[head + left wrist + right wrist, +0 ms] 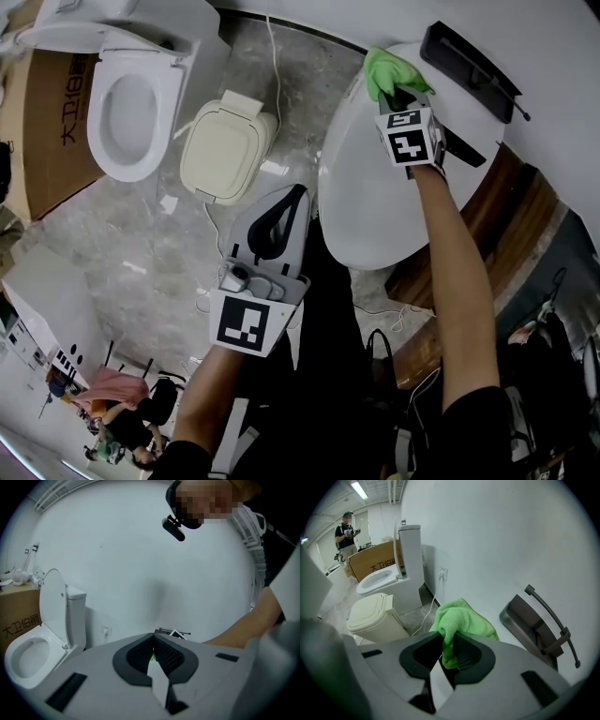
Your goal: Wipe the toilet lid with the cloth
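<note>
Your right gripper [405, 94] is clamped on the green cloth [389, 70]. A fold is pinched between the jaws, and the rest bunches out past the tips. That bunch lies at the far end of the white toilet lid [375, 197], just ahead of the gripper and a little to its left. It looks to be resting on the lid, though contact is hard to confirm.

Your left gripper [286, 202] hangs back near your body, well apart from the lid, with its jaws pressed together on nothing.

I judge you are at the top of a wiping stroke, with most of the lid not yet covered. The lid's long axis runs from the gripper's tips back toward your wrist, narrow end nearest you. The next move calls for pressing the cloth flat and drawing it back along that axis, then shifting sideways for another pass.

A black rack [469, 66] sits just right of the tips, so steer clear of it.
</note>
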Demonstrator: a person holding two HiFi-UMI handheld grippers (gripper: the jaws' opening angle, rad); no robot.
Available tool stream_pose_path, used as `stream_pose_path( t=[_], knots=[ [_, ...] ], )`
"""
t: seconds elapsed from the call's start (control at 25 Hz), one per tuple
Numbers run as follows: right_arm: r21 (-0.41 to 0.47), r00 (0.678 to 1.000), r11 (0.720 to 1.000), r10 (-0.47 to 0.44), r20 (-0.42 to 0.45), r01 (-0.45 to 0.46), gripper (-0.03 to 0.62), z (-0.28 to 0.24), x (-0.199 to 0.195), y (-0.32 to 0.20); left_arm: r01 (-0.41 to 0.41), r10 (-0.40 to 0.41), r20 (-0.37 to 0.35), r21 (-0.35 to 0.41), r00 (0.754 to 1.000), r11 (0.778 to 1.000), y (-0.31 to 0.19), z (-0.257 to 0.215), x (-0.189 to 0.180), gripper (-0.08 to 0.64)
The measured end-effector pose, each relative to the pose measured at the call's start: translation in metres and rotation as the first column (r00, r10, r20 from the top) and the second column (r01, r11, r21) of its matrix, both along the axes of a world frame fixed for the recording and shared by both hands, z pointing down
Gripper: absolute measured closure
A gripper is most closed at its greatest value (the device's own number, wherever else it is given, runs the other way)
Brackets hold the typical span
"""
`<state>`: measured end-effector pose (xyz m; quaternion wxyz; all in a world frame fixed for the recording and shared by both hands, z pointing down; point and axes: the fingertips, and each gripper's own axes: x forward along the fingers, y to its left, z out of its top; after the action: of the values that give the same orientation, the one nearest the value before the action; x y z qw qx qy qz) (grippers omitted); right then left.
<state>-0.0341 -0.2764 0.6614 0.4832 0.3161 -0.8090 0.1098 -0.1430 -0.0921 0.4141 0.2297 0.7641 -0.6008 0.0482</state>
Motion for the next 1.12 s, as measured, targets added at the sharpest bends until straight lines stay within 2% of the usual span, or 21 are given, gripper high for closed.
stream_pose_path(
  t=[0.2, 0.36, 0.52, 1.12],
  knots=[
    [-0.05, 1.0, 0.999, -0.012, -0.003, 0.012, 0.506, 0.008, -0.003, 0.026, -0.007, 0.007, -0.001, 0.003, 1.0, 1.0, 0.007, -0.006, -0.003, 0.551],
    [-0.081, 1.0, 0.996, 0.021, 0.007, -0.02, 0.508, 0.019, 0.005, 0.049, -0.024, 0.024, 0.003, 0.012, 1.0, 1.0, 0.015, -0.013, -0.005, 0.551],
    [-0.092, 1.0, 0.996, -0.007, -0.021, 0.005, 0.509, 0.025, 0.008, 0.076, -0.035, 0.035, 0.001, 0.014, 0.999, 0.999, 0.028, -0.016, -0.008, 0.551],
    [-0.15, 0.998, 0.987, 0.057, -0.021, -0.06, 0.511, 0.042, -0.007, 0.176, -0.099, 0.1, -0.021, 0.053, 0.995, 0.994, 0.083, -0.026, -0.028, 0.551]
  ],
)
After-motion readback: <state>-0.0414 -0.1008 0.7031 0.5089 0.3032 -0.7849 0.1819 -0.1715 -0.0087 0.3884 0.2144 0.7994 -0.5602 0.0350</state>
